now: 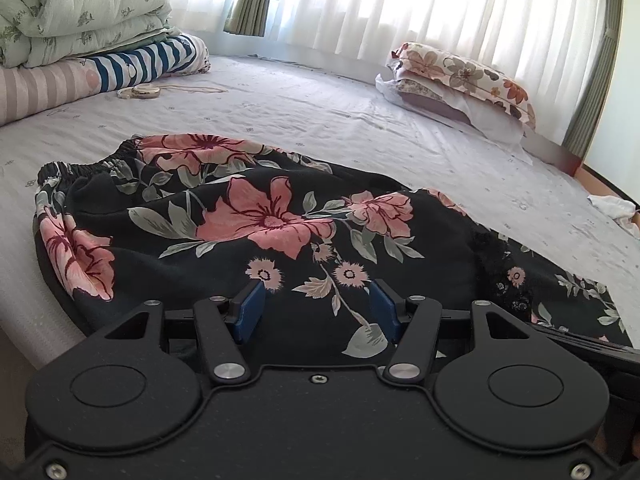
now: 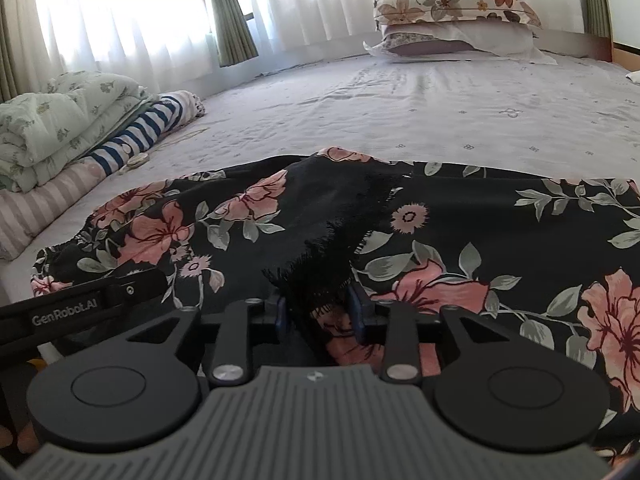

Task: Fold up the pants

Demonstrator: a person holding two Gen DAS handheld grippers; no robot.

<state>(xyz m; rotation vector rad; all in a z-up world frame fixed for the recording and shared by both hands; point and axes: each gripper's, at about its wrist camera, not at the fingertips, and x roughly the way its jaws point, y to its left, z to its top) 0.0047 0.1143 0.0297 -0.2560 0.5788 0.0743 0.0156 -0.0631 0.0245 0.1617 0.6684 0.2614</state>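
Note:
Black pants (image 1: 260, 216) with pink flowers and grey leaves lie spread on the bed, the elastic waistband (image 1: 92, 168) at the left. My left gripper (image 1: 316, 300) is open just over the near edge of the fabric, with nothing pinched between its blue pads. In the right wrist view the same pants (image 2: 440, 240) fill the foreground. A frayed black edge (image 2: 340, 248) of the cloth runs down between the pads of my right gripper (image 2: 319, 310), whose jaws stand apart around it. The left gripper's black casing (image 2: 80, 308) shows at the left.
The bed sheet (image 1: 320, 112) is pale with small prints. A folded green quilt (image 1: 72, 12) on striped bedding (image 1: 136, 64) sits at the far left, with a small round object (image 1: 140, 90) beside it. Stacked floral pillows (image 1: 464, 76) lie far right. A white cloth (image 1: 616, 208) lies at the right edge.

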